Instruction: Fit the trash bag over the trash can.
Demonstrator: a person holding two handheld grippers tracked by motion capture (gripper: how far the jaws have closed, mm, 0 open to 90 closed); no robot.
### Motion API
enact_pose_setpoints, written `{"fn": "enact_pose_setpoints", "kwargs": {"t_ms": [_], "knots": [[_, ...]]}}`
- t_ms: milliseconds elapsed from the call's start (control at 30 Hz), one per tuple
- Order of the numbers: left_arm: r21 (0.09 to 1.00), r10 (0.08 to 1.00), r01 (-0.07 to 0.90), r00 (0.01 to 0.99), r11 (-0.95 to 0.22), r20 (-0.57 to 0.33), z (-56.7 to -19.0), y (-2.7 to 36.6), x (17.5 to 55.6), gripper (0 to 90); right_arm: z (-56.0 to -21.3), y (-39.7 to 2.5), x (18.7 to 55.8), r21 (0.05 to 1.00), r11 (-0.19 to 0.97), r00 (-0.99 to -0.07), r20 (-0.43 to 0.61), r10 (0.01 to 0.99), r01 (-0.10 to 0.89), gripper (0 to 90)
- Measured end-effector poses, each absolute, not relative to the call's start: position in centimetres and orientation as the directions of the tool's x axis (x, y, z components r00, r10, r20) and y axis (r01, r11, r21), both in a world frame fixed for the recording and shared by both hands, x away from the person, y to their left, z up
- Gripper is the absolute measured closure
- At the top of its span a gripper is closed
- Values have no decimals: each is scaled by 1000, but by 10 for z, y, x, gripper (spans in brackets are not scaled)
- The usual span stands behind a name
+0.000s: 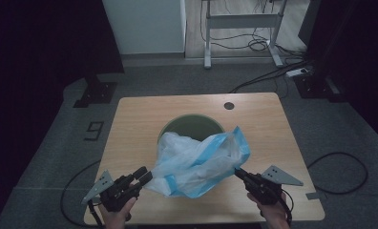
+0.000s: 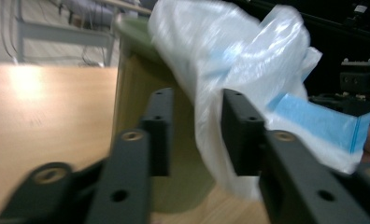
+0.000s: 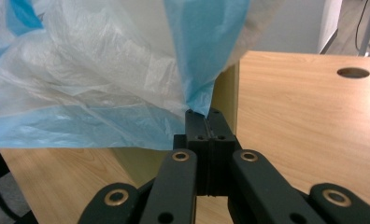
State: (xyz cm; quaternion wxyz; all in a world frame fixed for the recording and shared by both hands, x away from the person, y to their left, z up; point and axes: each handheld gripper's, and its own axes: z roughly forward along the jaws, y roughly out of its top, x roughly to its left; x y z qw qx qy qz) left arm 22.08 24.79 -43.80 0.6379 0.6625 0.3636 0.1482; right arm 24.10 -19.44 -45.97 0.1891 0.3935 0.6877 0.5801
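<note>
A thin white plastic bag (image 1: 196, 160) with a blue band along its edge is draped over the near rim of a green round bin (image 1: 189, 125) in the middle of the wooden table (image 1: 254, 119). My right gripper (image 1: 237, 173) is shut on the bag's blue edge (image 3: 199, 100) at its right corner. My left gripper (image 1: 146, 175) stands open at the bag's lower left corner, touching or nearly touching it. In the left gripper view the bag (image 2: 230, 70) hangs against one of the fingers (image 2: 239, 126) and the bin's side (image 2: 136, 88) stands just behind.
A round cable hole (image 1: 229, 105) sits at the table's far right. Beyond the table stand a white cabinet (image 1: 146, 24) and a desk frame (image 1: 242, 21) with loose cables (image 1: 273, 71) on the grey floor. A black stand base (image 1: 95, 92) lies at far left.
</note>
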Motion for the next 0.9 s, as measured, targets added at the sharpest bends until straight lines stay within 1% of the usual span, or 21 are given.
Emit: {"fn": "enact_pose_setpoints", "kwargs": {"t_ms": [67,200,467,533,567,600,700,767,833,900], "knots": [[965,682,258,695,57,-226,-427,243,217,534,-458,-193,240,950,24,-620,184,763,312,891],[976,684,217,714,-10,-151,-407,227,215,472,-455,-190,238,953,39,-623,164,765,299,891],[958,624,245,775,-153,-98,-389,187,235,382,-449,-188,236,958,47,-631,148,762,282,890],[947,618,258,782,-193,-87,-387,178,241,380,-449,-188,236,958,46,-631,149,761,282,891],[941,623,264,778,-211,-79,-387,174,243,401,-448,-189,236,958,44,-631,151,761,282,890],[935,629,272,774,-227,-72,-387,171,245,453,-448,-189,236,959,44,-630,151,762,282,890],[925,645,290,761,-247,-67,-385,166,249,688,-447,-190,235,960,43,-630,148,763,278,890],[925,646,300,759,-234,-83,-384,167,252,811,-447,-190,234,960,47,-629,143,764,276,890],[932,658,300,747,-204,-97,-381,170,254,881,-448,-190,234,961,51,-628,138,766,273,891],[942,663,304,736,-142,-137,-379,176,259,894,-448,-191,233,961,53,-629,136,765,273,890]]}}
